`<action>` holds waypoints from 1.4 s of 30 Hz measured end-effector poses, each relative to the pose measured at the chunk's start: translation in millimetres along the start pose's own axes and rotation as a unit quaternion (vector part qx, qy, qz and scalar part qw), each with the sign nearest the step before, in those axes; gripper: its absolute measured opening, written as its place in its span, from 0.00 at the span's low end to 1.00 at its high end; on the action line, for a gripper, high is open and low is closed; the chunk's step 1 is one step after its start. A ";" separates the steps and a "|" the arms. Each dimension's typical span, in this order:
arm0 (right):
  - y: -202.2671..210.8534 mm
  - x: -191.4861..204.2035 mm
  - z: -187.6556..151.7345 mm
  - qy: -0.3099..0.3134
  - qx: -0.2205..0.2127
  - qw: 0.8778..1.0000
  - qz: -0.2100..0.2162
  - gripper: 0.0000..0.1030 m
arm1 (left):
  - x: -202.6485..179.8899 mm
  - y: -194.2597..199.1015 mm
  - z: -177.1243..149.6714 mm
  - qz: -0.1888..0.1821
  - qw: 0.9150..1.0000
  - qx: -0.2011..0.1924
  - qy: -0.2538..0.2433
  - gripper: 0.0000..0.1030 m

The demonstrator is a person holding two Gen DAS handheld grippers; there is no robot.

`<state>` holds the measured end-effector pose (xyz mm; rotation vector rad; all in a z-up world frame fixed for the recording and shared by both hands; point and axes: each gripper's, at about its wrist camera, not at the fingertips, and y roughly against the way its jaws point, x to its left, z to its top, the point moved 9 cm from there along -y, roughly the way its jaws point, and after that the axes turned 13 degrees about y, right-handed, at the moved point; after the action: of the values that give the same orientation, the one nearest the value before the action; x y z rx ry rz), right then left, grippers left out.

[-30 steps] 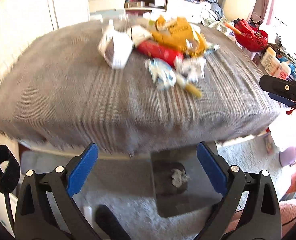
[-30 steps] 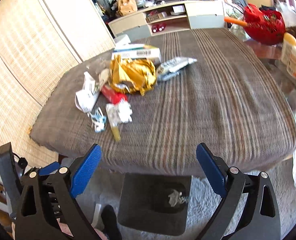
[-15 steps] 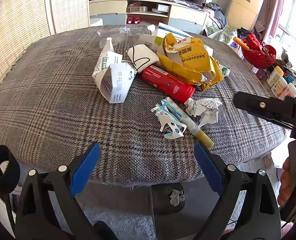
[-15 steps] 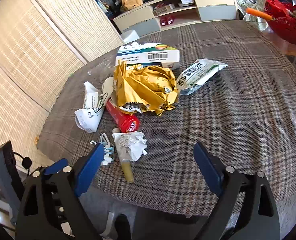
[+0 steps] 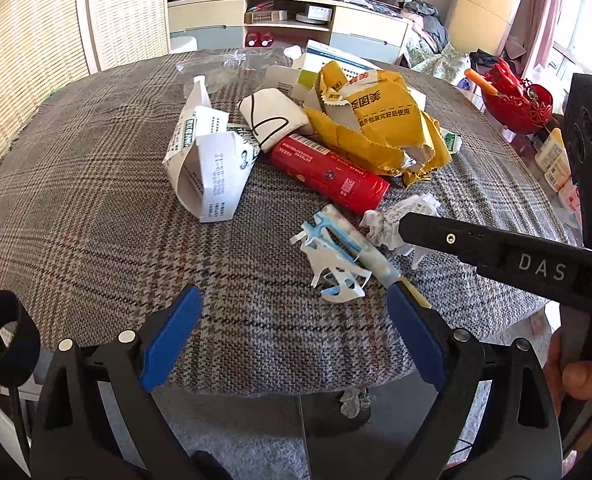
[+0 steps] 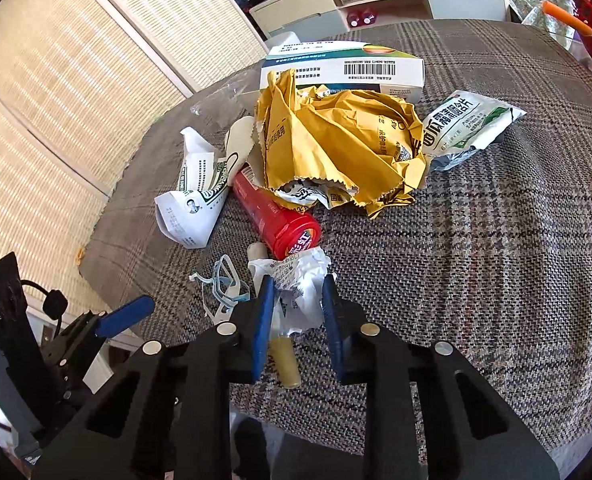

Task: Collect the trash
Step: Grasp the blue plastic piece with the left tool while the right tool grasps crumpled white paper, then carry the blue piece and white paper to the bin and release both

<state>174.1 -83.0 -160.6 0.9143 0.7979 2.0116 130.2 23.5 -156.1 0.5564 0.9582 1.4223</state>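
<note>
Trash lies on a plaid table (image 5: 75,216): a crumpled yellow bag (image 6: 336,148), a red tube (image 6: 279,220), a folded white leaflet (image 5: 207,168), a blue-white plastic piece (image 5: 336,256), a yellowish stick (image 6: 285,364) and a crumpled white paper (image 6: 300,288). My right gripper (image 6: 298,296) has its blue pads on either side of the crumpled paper, closed against it; it shows in the left wrist view (image 5: 408,228). My left gripper (image 5: 291,320) is open and empty above the table's near edge.
A white medicine box (image 6: 344,66) and a green-white sachet (image 6: 464,124) lie behind the yellow bag. A red basket (image 5: 516,100) and bottles (image 5: 552,156) stand at the right. A dark bin with trash (image 5: 352,404) sits on the floor below the table edge.
Both grippers moved forward over the table. My right gripper went from wide open to closed around the crumpled white paper. The left gripper stayed open.
</note>
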 end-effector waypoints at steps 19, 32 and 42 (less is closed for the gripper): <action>35.1 -28.0 -6.2 -0.001 -0.034 0.999 -0.007 0.10 | -16.8 -21.0 2.1 -0.019 1.000 0.015 -0.012 0.26; 72.7 -18.0 -27.9 0.035 -0.049 0.997 -0.041 0.10 | -18.7 19.1 -5.8 -0.022 0.998 -0.021 -0.051 0.16; 112.0 -10.3 -57.2 0.030 -0.077 0.996 -0.044 0.10 | -30.7 59.5 -41.2 -0.050 0.997 -0.036 -0.037 0.16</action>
<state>89.4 -160.8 -108.7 0.7227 0.6914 2.0004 66.4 -8.2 -122.9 0.4981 0.8607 1.3319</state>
